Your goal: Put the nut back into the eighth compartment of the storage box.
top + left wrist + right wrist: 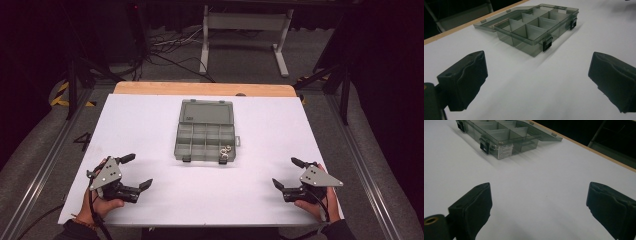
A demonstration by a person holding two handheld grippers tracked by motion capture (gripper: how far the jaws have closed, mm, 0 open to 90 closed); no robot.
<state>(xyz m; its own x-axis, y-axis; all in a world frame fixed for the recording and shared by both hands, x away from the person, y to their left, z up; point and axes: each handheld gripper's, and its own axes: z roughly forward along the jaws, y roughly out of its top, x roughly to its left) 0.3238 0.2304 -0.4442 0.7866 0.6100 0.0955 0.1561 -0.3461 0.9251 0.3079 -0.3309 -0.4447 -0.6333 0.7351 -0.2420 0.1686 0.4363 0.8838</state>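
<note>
At the near left of the white table (150,130), the left gripper (139,171) rests in the person's left hand (102,204) with its two black jaws spread wide and nothing between them. In the left gripper view its jaws stand far apart, framing bare tabletop with the box beyond.

In the middle of the table, well apart from both grippers, lies one smoky grey plastic organizer box (205,141), open, its lid (206,111) laid flat toward the far edge. The tray is split into eight compartments, two rows of four. Two black latches (547,43) hang on its near wall. A few small metal rings (225,150) sit in the near right compartment; their exact number cannot be told. A white label (505,151) is stuck on the box's right end.

At the near right, the right gripper (285,172) is held in the right hand (320,204), its two jaws likewise spread wide and gripping nothing.
</note>
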